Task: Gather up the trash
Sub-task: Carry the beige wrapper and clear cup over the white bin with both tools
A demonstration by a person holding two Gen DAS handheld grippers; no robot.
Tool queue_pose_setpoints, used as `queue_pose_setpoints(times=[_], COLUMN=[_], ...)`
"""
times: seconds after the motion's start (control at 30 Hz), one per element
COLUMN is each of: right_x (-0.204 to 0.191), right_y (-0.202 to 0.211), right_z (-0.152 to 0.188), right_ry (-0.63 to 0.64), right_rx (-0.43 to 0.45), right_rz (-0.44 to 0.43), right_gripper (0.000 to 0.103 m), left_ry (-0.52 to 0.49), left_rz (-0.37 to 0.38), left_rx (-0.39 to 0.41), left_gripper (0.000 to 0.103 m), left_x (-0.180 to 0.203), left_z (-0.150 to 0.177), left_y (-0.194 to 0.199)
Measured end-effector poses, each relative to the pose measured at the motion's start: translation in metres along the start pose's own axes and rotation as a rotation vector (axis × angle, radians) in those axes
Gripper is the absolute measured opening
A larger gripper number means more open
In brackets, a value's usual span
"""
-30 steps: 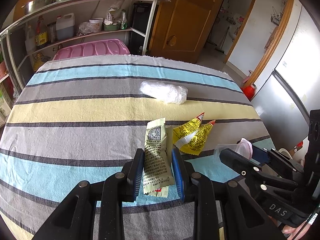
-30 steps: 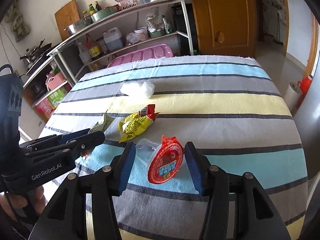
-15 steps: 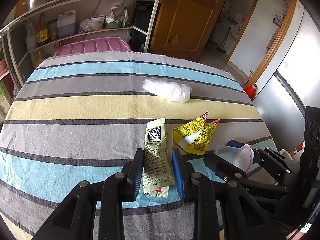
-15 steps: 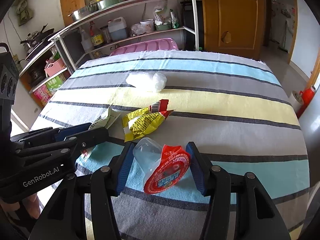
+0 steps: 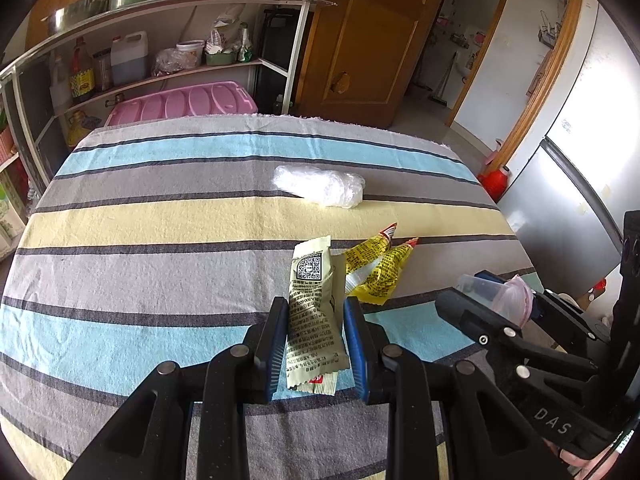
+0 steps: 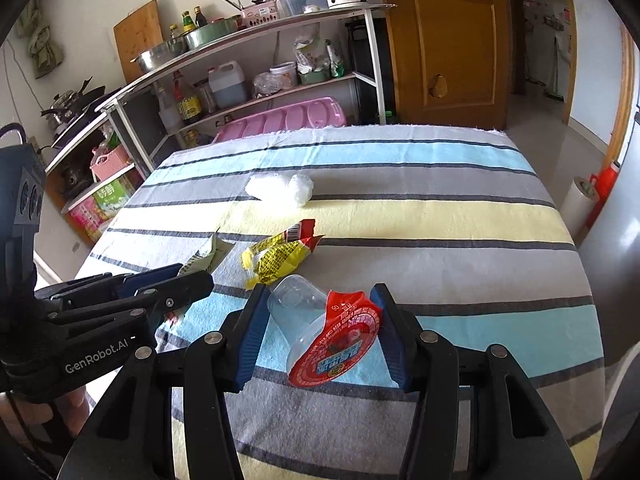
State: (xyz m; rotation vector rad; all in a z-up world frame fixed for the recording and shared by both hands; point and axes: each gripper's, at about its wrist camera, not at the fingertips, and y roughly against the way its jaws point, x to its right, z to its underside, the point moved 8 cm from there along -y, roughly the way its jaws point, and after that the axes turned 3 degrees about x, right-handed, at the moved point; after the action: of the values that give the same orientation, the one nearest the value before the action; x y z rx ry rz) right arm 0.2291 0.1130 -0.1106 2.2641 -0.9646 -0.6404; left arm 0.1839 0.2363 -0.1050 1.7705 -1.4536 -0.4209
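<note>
L gripper (image 5: pixel 316 336) has its jaws clamped on a pale green wrapper (image 5: pixel 314 304) w/ a QR code, pads pressing both long edges; wrapper's far end sticks out past the fingertips above the striped tablecloth (image 5: pixel 160 224). R gripper (image 6: pixel 320 332) has jaws closed on a clear plastic cup (image 6: pixel 300 316) lying on its side btwn the blue pads, its red foil lid (image 6: pixel 340 352) peeled partly open and facing the camera. Cup appears held a bit off the cloth, can't tell for sure. Still on the table: a yellow snack wrapper (image 5: pixel 374 268) just right of the green one, and a crumpled clear plastic bag (image 5: pixel 320 186) further away, near the middle, well apart from both grippers. Kitchen shelves (image 6: pixel 240 60) w/ bottles and bowls stand beyond the far edge, plus a pink tub lid (image 5: pixel 184 100)
</note>
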Motion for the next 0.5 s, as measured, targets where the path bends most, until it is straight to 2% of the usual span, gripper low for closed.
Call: queue_pose_setpoints(times=[0.23,0.5], right_x=[0.014,0.05], right_y=[0.033,0.082], right_z=[-0.006,-0.009], right_ry=[-0.021,-0.081], right_rx=[0.057,0.129], right_rz=[0.017,0.058], right_gripper=[0.053,0.053], left_ry=[-0.034,-0.108], left_rz=[0.008,0.043], left_rx=[0.032,0.07], left_gripper=[0.029,0.029], left_x=[0.022,0.074], left_z=[-0.005,-0.015], left_y=[0.021,0.043])
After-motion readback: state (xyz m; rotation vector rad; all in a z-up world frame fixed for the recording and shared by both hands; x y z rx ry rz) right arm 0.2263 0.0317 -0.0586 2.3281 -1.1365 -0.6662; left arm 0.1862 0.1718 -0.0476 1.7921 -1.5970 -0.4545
